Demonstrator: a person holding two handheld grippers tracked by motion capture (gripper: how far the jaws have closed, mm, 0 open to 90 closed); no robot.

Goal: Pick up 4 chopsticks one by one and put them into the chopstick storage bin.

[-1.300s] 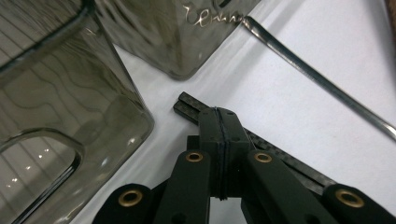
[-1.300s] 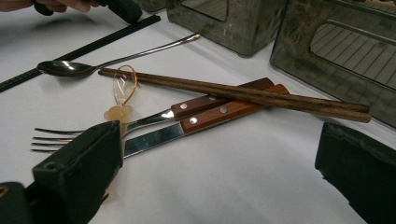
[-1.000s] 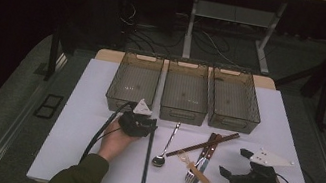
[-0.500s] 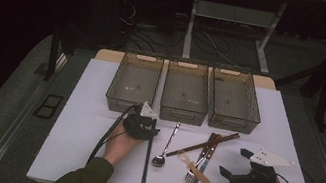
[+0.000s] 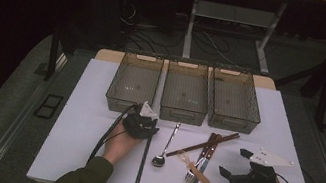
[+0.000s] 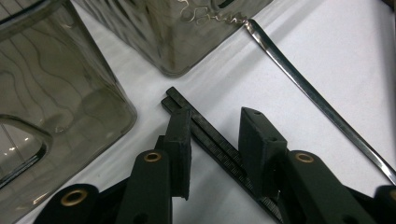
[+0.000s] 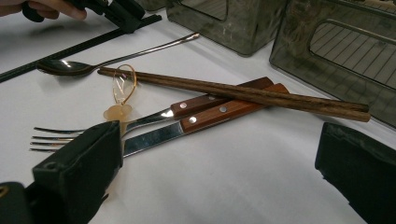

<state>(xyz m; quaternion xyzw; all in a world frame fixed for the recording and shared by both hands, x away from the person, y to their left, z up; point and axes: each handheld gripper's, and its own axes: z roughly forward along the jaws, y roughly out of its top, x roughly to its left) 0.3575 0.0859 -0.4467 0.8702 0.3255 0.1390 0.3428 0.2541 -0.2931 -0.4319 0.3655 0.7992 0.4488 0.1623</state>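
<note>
left gripper (image 5: 141, 124) sits over the far end of the pair of black chopsticks (image 5: 142, 161) on the white worktop (image 5: 87, 108). in the left gripper view the sticks (image 6: 212, 137) run between the jaws, one pad over their left edge, the other just right of them with a sliver of gap. jaws have just been closing, part open, not clamped as far as i can see. sticks lie flat, not lifted. long axis runs from the jaws back toward the person's edge of the worktop, the end at the jaws pointing at the left smoky plastic bin (image 5: 134, 86), which is just ahead-left of the jaws.

three bins, middle bin (image 5: 185, 95) and right bin (image 5: 234, 101) too, look empty, so sorting looks barely begun: nothing is binned.

right of the left jaws: steel spoon (image 5: 164, 147), brown wooden chopsticks (image 5: 202, 144), wood-handled fork (image 5: 195, 171) and knife (image 5: 203, 162), a small amber plastic pick (image 5: 193, 168). all still to go.

right gripper (image 5: 234, 165) rests low at the right, jaws wide open, holding nothing; fork and knife lie just ahead of them in the right gripper view.
</note>
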